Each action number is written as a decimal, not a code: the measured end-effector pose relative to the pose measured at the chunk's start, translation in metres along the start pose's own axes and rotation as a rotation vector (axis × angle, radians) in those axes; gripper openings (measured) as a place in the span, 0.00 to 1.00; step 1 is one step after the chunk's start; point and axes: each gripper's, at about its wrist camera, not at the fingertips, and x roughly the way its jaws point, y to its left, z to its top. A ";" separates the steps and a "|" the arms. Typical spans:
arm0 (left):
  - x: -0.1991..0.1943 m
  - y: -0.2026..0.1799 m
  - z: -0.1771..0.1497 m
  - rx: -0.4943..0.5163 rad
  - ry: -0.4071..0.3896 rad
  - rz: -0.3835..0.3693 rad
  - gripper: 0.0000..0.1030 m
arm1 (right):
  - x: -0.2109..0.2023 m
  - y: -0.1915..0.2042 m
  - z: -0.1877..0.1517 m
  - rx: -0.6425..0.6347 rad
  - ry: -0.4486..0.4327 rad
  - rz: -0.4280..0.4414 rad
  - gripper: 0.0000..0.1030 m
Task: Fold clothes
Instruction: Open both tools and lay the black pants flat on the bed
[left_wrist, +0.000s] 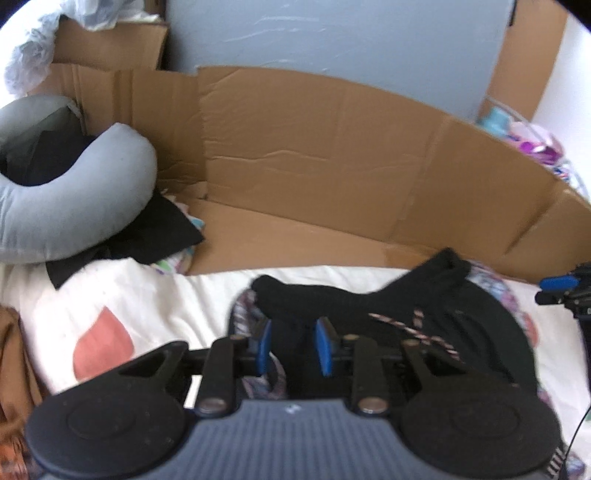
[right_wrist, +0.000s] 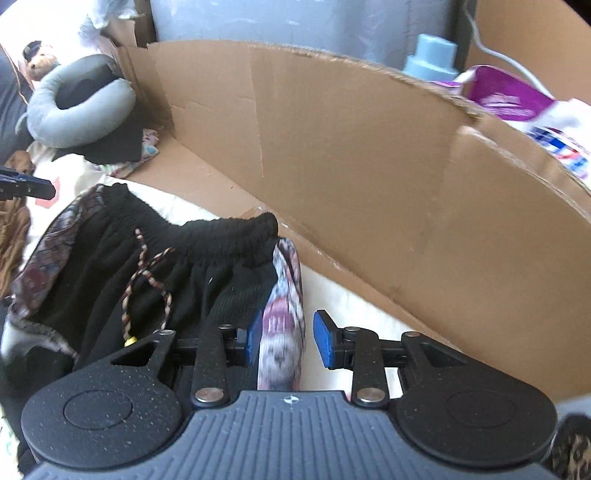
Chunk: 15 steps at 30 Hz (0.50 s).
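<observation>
Left tongs (left_wrist: 293, 345) and right tongs (right_wrist: 284, 341) both angled downward, blue pads parted

A tall cardboard wall (left_wrist: 332, 147) closes off the far side of the bed (left_wrist: 147, 295), curving round to the right. The black shorts (right_wrist: 184, 266) cover the bed's middle. To the left, a grey neck pillow (left_wrist: 74, 206) on dark cloth blocks the corner. Bare cream sheet lies open between pillow and shorts, and a narrow strip runs between the shorts and the cardboard.

A home bedroom: bedsheet (left_wrist: 147, 295), neck pillow (left_wrist: 74, 199), cardboard boxes (left_wrist: 332, 166).
</observation>
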 end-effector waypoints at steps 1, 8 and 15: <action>-0.006 -0.006 -0.004 0.000 -0.001 -0.006 0.27 | -0.008 -0.002 -0.004 0.009 -0.002 0.003 0.37; -0.051 -0.057 -0.031 0.024 -0.004 -0.044 0.27 | -0.065 -0.014 -0.037 0.074 -0.021 0.010 0.37; -0.088 -0.100 -0.074 0.017 0.006 -0.087 0.27 | -0.115 -0.019 -0.082 0.105 -0.027 0.025 0.37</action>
